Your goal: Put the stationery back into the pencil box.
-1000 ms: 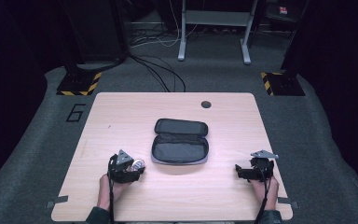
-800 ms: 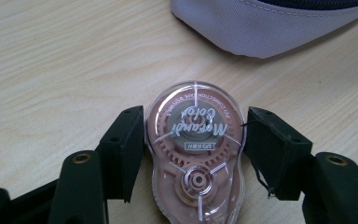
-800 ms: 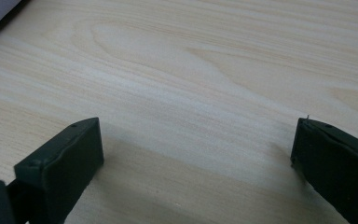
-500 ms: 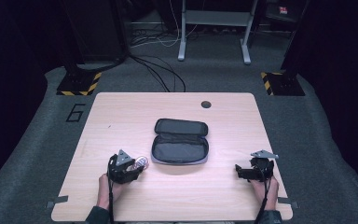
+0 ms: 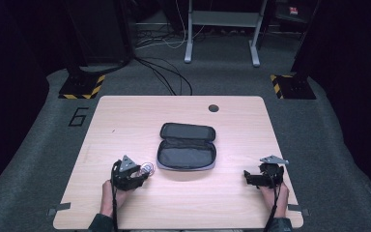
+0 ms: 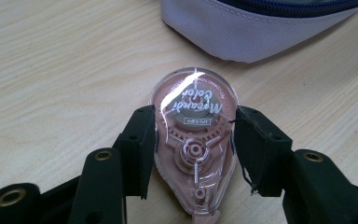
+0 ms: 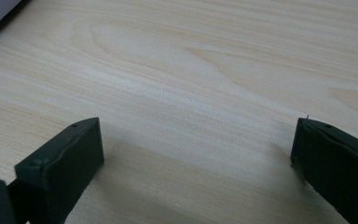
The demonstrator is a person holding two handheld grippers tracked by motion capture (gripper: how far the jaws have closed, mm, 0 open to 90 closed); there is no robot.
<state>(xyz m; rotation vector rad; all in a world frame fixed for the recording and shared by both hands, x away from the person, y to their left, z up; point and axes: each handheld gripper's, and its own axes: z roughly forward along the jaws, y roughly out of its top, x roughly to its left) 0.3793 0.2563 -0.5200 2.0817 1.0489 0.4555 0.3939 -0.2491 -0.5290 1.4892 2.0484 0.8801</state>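
On the left, the left gripper (image 6: pixel 193 154) has just closed its jaws and now squeezes a clear teardrop-shaped plastic correction-tape dispenser with a pinkish inner wheel (image 6: pixel 193 140) by its two flat sides. In the high view that left gripper (image 5: pixel 137 176) sits low on the pale wooden table (image 5: pixel 125 116), with the dispenser (image 5: pixel 147 168) lying flat just beside the near left corner of the case.

The grip looks square across the middle of the body, which is what you want: a slick, curved shell like this could squirt forward if pinched near its tapered tip. I'd say lift straight up first, keeping the dispenser level, then carry it over the rim.

Centre stage, the open grey fabric zip case with a dark lining (image 5: pixel 187 146) lies with its lid folded back, its tray facing up. Its soft grey wall (image 6: pixel 242 32) is close ahead of the jaws, so the lift needs to clear that lip.

Over on the right, the right gripper (image 5: pixel 251 178) rests on bare wood, jaws spread wide with nothing between them (image 7: pixel 193 158). It is well apart from the case, fairly near the table's right edge, with plenty of open board between.
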